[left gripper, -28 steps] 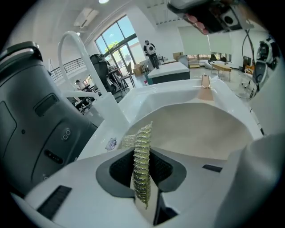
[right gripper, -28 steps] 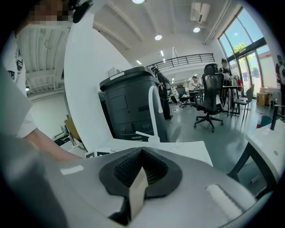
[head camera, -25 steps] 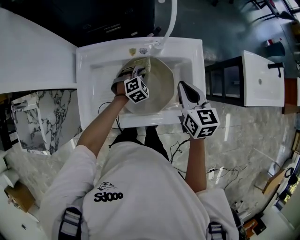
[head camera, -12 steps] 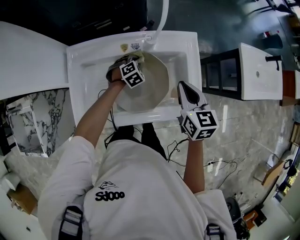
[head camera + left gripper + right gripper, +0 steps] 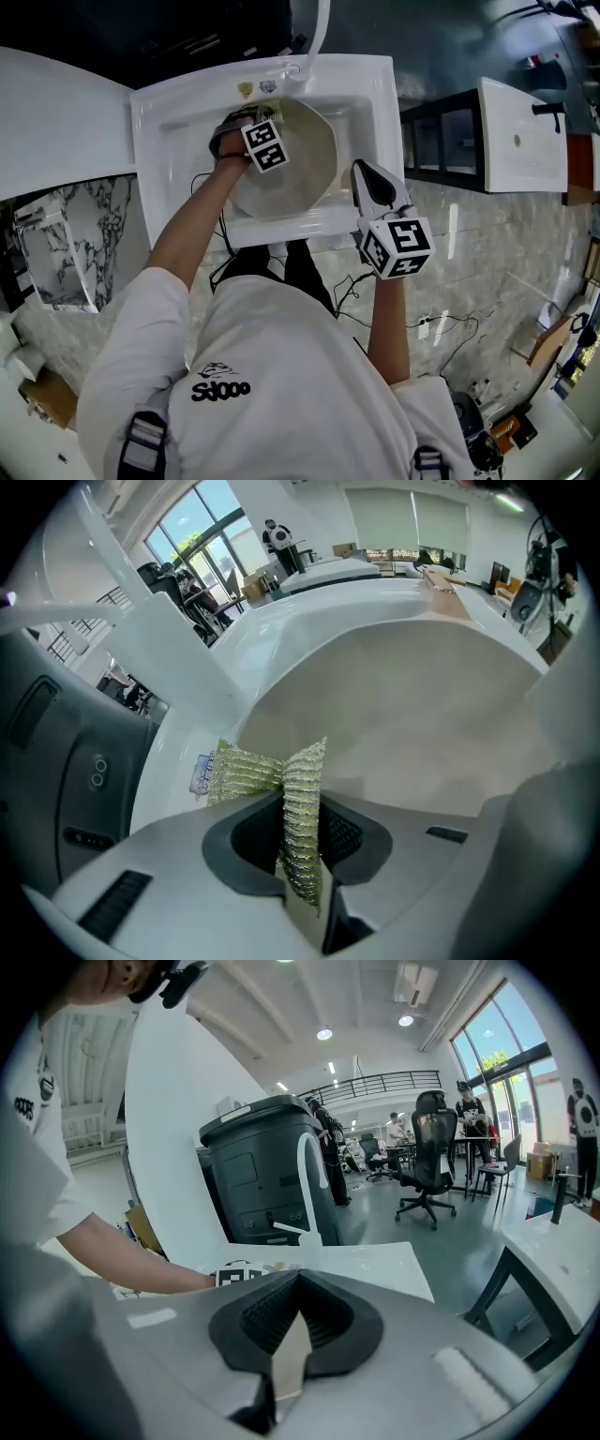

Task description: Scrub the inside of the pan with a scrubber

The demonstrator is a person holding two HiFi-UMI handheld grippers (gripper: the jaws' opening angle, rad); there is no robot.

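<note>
Left gripper view puts the left gripper (image 5: 302,829) right in front of us, its jaws closed tight on the scrubber (image 5: 298,803), a yellow-green mesh pad pinched on edge between the dark pads, so that only the pad's own thickness keeps them apart. We see the free part of the scrubber fan out to the left past the jaw tips, at the near left side of the pan (image 5: 422,714), whose pale inside fills the frame beyond; whether the mesh presses on the pan wall we cannot tell. From the head view we find the pan lying in the white sink (image 5: 173,117), with the left gripper reaching into its back left part, close under the faucet (image 5: 321,28). We see the right gripper (image 5: 363,171) held over the sink's front right rim, just beside the pan's right edge and not in it. In the right gripper view its jaws meet at the tips with nothing between them, and they point across the sink top towards the faucet and a dark bin (image 5: 267,1176) behind it
</note>
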